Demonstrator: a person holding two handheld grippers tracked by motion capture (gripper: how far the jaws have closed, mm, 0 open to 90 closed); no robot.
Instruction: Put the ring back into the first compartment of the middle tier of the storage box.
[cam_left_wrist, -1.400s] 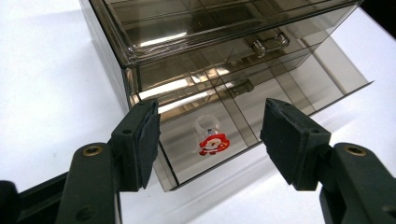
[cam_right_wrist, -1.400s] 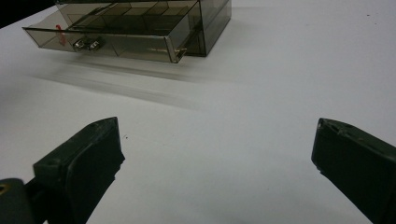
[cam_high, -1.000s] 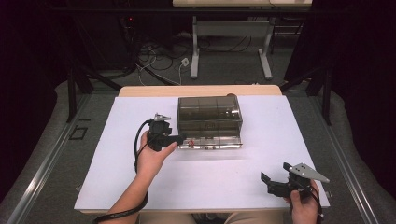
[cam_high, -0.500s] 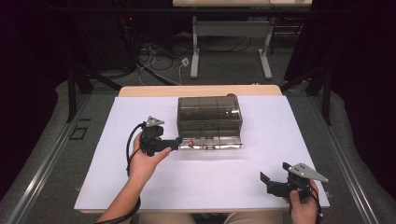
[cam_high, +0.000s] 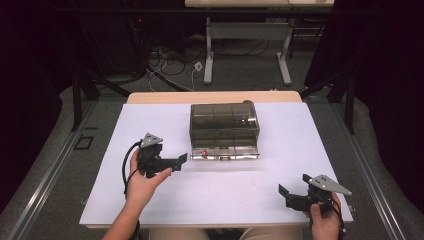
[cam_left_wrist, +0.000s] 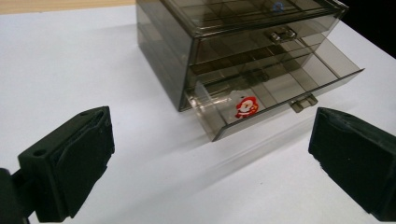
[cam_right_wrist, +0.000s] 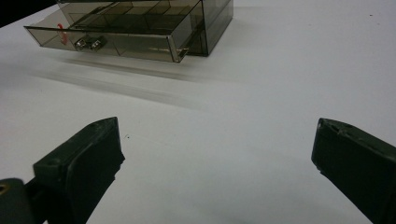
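Note:
A smoky see-through drawer box (cam_high: 224, 122) stands mid-table on the white cover. Its bottom drawer (cam_high: 225, 152) is pulled out toward me, and a small red and white figure (cam_high: 204, 151) lies in its left end; the same figure (cam_left_wrist: 245, 106) appears behind the drawer's front wall. My left gripper (cam_high: 181, 161) hovers just left of the drawer, pointing at it; its jaws have just been opening and stand wide apart (cam_left_wrist: 210, 158) with nothing between them. My right gripper (cam_high: 286, 196) rests open near the front right of the table, empty (cam_right_wrist: 215, 163).
The white cover (cam_high: 150, 210) ends near the front edge, and a strip of wooden tabletop (cam_high: 160, 97) shows behind it. Beyond the table are a desk frame (cam_high: 247, 55) and cables on the floor (cam_high: 165, 60). Bare white surface lies between the two grippers.
My left gripper has drawn back to the left, away from the drawer's left corner, and its jaws have spread wider. The right gripper has stayed put.

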